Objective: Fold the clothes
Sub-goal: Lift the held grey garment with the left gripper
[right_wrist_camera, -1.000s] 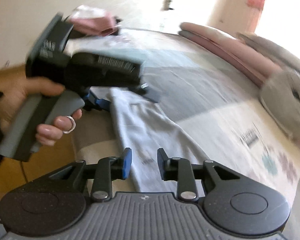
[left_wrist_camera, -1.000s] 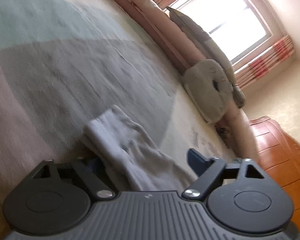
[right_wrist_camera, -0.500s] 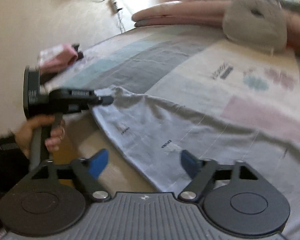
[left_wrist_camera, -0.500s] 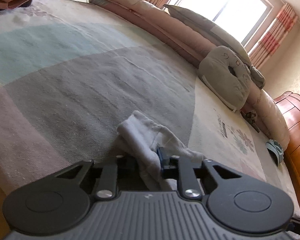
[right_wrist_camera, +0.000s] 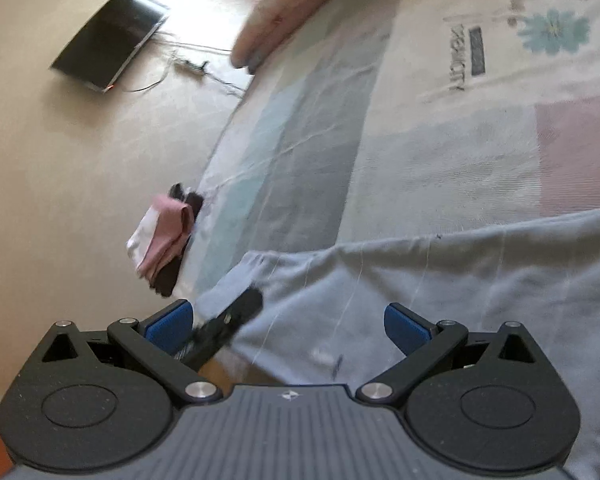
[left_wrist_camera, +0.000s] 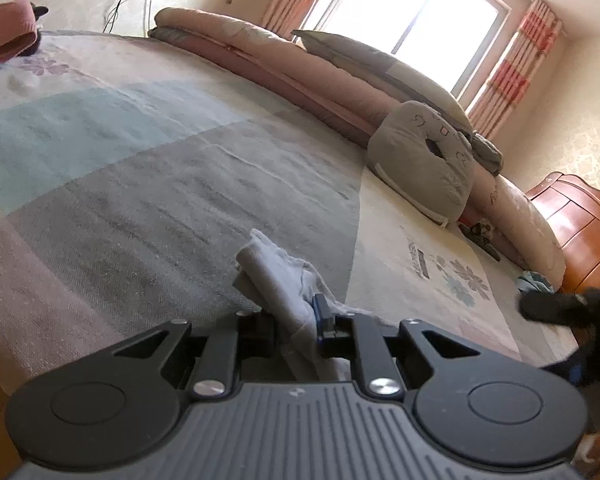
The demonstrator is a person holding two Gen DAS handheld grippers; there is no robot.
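Clamping a bunched corner of the pale blue garment (left_wrist_camera: pixel 278 280), your left gripper (left_wrist_camera: pixel 296 322) stays narrow. Your right gripper (right_wrist_camera: pixel 288 322) is spread wide above the garment, spread flat on the patchwork bedspread (right_wrist_camera: pixel 440 152); folded pink clothes (right_wrist_camera: pixel 162 236) lie far left.

A wide bed (left_wrist_camera: pixel 148 168) fills the room, covered by a patchwork spread of pale blue, grey, pink and cream blocks with printed flowers. Rolled quilts (left_wrist_camera: pixel 260 64) and a grey cushion (left_wrist_camera: pixel 420 164) line its far edge. Behind them a bright window (left_wrist_camera: pixel 412 12) lets in strong daylight, flanked by red-and-pink striped curtains (left_wrist_camera: pixel 512 64). The walls (left_wrist_camera: pixel 580 120) are cream with a faint pattern. A wooden headboard (left_wrist_camera: pixel 580 216) stands at the right corner. A dark screen (right_wrist_camera: pixel 108 40) hangs on the wall, cables trailing beside it.
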